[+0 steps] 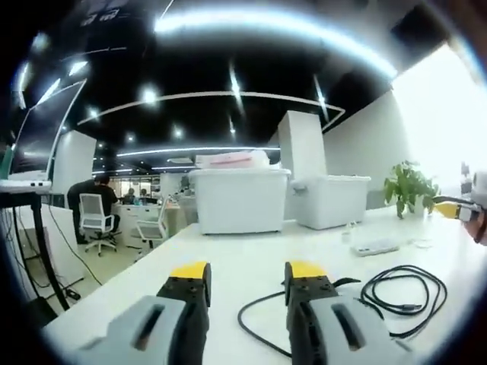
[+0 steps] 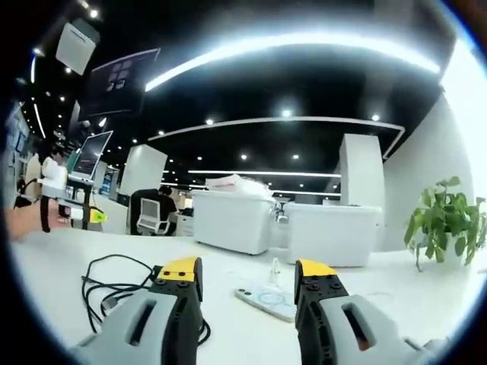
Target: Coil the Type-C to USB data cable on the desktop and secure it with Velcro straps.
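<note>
Left gripper and right gripper: jaws released (yellow-tipped, nothing between). Thin black cable lies in loose loops on smooth white desk.

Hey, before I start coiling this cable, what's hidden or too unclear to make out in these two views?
- Left gripper view: the black cable runs behind the left gripper, so that stretch and any plug there are hidden.
- Right gripper view: the cable passes behind the right gripper; its connector ends are too small to tell apart.
- Velcro straps: I cannot make any out on the white desk.
- The flat white item is partly covered by the right gripper.
</note>
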The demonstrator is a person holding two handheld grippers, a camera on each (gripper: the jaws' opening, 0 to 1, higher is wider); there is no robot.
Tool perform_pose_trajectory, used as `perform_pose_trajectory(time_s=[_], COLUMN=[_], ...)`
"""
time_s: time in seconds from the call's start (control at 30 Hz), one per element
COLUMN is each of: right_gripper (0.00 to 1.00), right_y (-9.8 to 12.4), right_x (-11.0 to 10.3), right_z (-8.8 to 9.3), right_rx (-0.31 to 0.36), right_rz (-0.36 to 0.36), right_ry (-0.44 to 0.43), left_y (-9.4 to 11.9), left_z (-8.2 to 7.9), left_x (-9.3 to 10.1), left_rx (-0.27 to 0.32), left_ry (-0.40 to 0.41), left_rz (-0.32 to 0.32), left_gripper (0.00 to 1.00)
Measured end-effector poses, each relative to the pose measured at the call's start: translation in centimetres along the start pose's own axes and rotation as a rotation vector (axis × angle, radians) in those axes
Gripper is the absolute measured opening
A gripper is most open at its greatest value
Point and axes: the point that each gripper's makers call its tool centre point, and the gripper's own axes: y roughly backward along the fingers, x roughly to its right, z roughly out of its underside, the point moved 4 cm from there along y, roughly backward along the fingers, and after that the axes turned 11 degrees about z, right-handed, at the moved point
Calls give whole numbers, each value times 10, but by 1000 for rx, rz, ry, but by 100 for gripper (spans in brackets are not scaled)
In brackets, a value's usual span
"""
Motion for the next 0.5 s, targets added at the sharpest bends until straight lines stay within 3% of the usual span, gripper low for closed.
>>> perform_pose_trajectory(time_s=[0.07,0.3,0.5], right_gripper=[47,47,49], right_y=[-2,-12,-23], right_x=[-4,-45,-80], right_z=[2,13,25], right_rx=[-14,-119,-204], right_rz=[-22,-232,-352], right_ry=[-6,-7,3], left_y=[-1,-4,-10], left_z=[3,7,7], left_x=[-3,-7,-5], left_rx=[-8,8,36], left_ry=[25,44,-11], left_rz=[5,33,86], left_gripper=[40,40,40])
